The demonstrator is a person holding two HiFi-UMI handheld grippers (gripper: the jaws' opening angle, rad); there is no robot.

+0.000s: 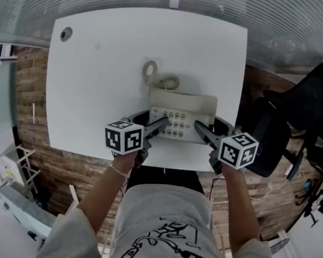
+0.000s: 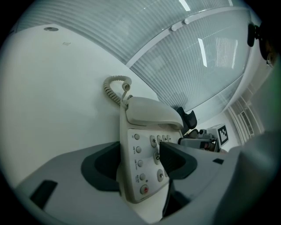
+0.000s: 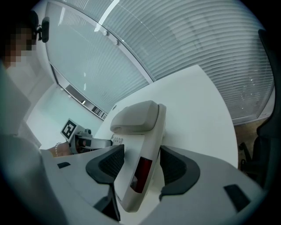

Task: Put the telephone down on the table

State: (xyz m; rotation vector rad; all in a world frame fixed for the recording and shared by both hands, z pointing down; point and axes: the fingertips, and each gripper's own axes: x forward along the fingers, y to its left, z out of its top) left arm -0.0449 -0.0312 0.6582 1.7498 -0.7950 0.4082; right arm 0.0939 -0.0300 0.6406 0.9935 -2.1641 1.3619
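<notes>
Left tool [image 2: 138, 156] released, jaws wide around a near corner of the telephone [image 1: 182, 113] — right tool [image 3: 140, 160] slack too, straddling the other edge, telephone flat on the white bench [image 1: 99, 76].

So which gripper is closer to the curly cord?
Left. The left gripper straddles the telephone's near left corner, on the curly cord's side; the right gripper straddles the near right corner, farther off.
</notes>
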